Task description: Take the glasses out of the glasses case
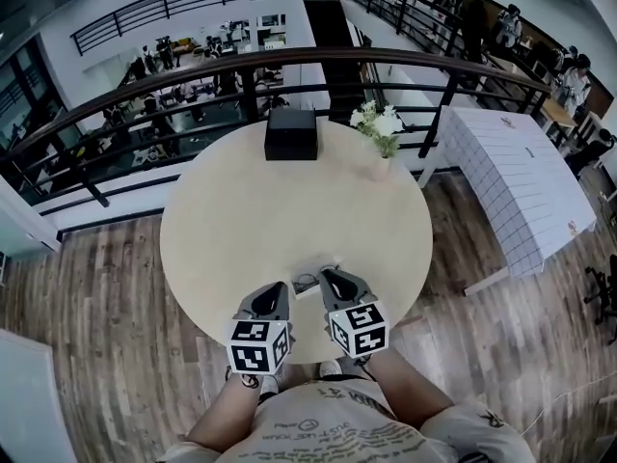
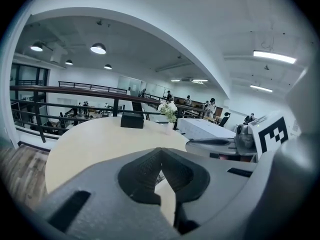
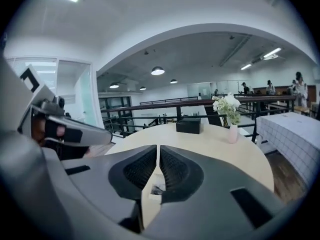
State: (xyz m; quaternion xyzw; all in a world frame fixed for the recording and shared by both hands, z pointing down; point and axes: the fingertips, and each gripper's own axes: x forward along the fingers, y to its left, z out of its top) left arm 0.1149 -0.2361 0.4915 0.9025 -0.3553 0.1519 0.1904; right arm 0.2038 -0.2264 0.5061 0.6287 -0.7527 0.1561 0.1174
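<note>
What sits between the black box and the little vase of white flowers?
Nothing: only bare beige tabletop separates black box and pink vase, seen in head view.

Cool, even indoor light, bright round ceiling lamps (image 2: pixel 98 48) and strip lights (image 2: pixel 274 57) overhead, only faint soft shadows on the pale worktop (image 1: pixel 289 210), heavy fisheye bending and black corners in both gripper views, near fingers (image 3: pixel 142 171) blurred, distance sharper, bluish washed-out colours

I'm seeing the glasses case (image 1: pixel 290 133) sitting in the upper middle of the head view frame, at the far edge of the round surface (image 1: pixel 241 210): black, boxy, lying flat and looking closed.
</note>
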